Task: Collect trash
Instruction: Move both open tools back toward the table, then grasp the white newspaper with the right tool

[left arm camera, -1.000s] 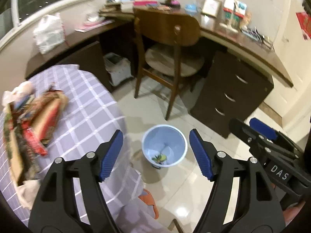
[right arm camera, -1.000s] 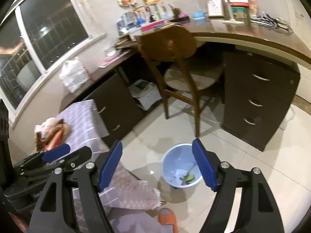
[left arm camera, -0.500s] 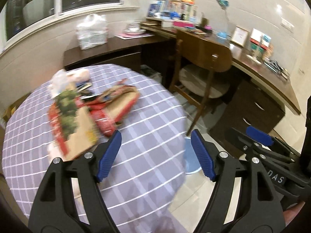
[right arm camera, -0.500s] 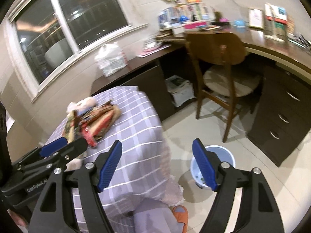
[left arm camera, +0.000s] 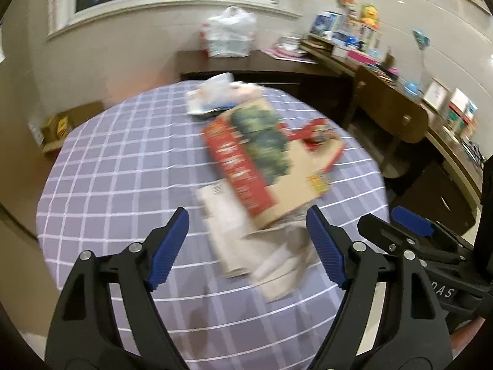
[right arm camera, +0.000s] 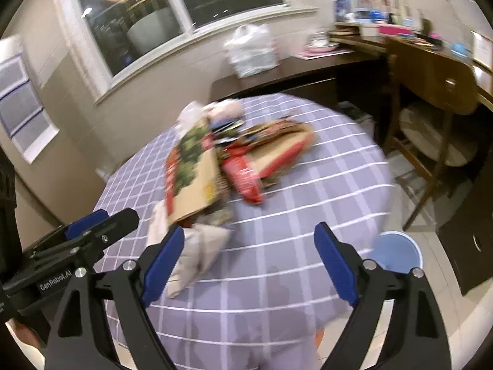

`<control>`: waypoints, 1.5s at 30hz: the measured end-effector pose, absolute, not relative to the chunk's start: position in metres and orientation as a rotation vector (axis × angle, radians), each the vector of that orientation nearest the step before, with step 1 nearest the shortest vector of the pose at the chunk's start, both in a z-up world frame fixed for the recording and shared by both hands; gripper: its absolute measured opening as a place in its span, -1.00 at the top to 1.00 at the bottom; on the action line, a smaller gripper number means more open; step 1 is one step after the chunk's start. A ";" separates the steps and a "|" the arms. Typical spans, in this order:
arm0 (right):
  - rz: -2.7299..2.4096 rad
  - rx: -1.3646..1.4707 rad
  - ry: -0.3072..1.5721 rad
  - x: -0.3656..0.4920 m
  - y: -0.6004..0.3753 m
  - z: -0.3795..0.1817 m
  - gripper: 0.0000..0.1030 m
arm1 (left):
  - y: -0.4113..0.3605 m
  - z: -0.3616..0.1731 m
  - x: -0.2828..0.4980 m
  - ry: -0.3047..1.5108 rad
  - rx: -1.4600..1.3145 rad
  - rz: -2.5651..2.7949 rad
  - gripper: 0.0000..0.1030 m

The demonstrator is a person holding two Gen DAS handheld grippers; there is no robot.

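Note:
A pile of trash lies on a round table with a purple checked cloth. On top is a flattened cardboard box printed red and green, over white crumpled paper, red wrappers and a white bag. My left gripper is open and empty, hovering above the near end of the pile. My right gripper is open and empty, above the table's near edge; it also shows in the left wrist view. A light blue bin stands on the floor right of the table.
A wooden chair stands at a dark desk crowded with books and frames along the right wall. A white plastic bag sits on the desk under the window. A cardboard box lies on the floor at left.
Both grippers swung left and up, away from the blue bin on the floor to over the table. The trash pile now lies centred ahead of the left gripper. Both stayed open.

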State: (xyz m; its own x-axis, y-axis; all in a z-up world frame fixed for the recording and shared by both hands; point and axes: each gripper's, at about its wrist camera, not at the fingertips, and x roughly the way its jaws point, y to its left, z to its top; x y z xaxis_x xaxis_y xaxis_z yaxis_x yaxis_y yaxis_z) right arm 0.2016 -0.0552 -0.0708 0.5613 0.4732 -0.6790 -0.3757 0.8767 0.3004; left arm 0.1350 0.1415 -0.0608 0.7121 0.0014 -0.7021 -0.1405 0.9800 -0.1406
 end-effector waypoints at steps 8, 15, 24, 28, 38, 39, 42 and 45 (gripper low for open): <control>0.586 0.031 0.917 0.210 -0.001 -0.097 -0.66 | 0.195 -0.090 0.120 0.841 -0.284 0.165 -0.52; 0.582 -0.033 0.932 0.221 0.020 -0.113 -0.66 | 0.210 -0.109 0.118 0.888 -0.324 0.168 -0.52; 0.595 0.008 0.924 0.224 0.012 -0.118 0.69 | 0.209 -0.124 0.116 0.929 -0.344 0.162 -0.52; 0.604 0.023 0.908 0.214 0.000 -0.112 0.81 | 0.208 -0.122 0.114 0.924 -0.350 0.158 -0.52; 0.605 0.055 0.834 0.185 -0.028 -0.085 0.85 | 0.201 -0.105 0.101 0.886 -0.344 0.142 -0.52; 0.610 0.062 0.829 0.182 -0.032 -0.082 0.85 | 0.199 -0.103 0.098 0.880 -0.340 0.140 -0.52; 0.613 0.079 0.801 0.171 -0.044 -0.073 0.86 | 0.195 -0.098 0.096 0.870 -0.337 0.127 -0.52; 0.603 0.084 0.775 0.160 -0.057 -0.065 0.86 | 0.190 -0.093 0.096 0.861 -0.336 0.101 -0.57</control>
State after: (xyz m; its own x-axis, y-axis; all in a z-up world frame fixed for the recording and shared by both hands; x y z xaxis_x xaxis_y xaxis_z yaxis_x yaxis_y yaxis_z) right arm 0.1603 -0.0573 -0.0650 0.5555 0.5401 -0.6323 -0.4801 0.8291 0.2865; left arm 0.0958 0.1904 -0.0926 0.6502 -0.0474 -0.7583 -0.2217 0.9428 -0.2490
